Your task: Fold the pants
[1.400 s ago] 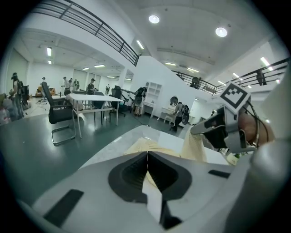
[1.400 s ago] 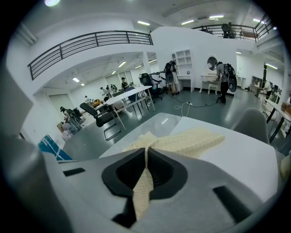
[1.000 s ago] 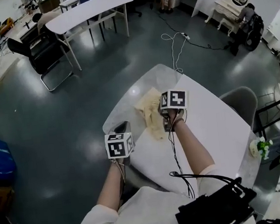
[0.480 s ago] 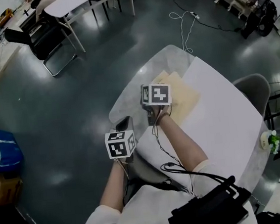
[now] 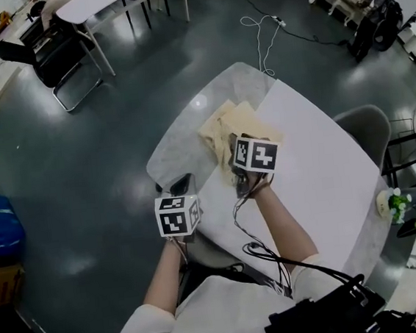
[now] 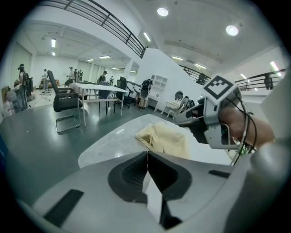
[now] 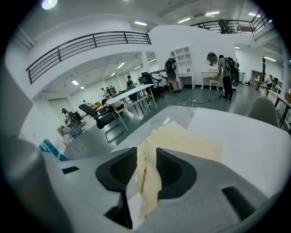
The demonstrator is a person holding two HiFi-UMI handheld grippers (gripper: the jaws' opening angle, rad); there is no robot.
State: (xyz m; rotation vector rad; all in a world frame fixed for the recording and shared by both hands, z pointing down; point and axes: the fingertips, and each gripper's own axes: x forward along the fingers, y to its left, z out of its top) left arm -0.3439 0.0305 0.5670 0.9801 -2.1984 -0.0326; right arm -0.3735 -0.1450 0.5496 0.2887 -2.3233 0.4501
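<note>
task status: the pants are lying on the far part of the table, across the line where its grey half meets its white half. they are sitting as a loose, rumpled stack with uneven edges rather than a squared packet. in my judgement the fold is only partly done. at least one layer is lying over another, but flattening, aligning and the final fold are still outstanding.

tongs: the right gripper is reaching over the near edge of the garment. its jaws have just been opening and are now standing wide apart. a strip of the cream fabric is running up between them, and it appears to be resting there rather than being clamped. the left gripper is hovering at the near left edge of the table, beside the pants and not touching them. its jaws are closed together on nothing.

changes against the earlier frames: half a second ago the cloth was showing as a flatter panel spread to the right of the right gripper. it is now lying more bunched, ahead of that gripper. the right gripper is now sitting nearer the person. the left gripper is showing no notable change.
</note>
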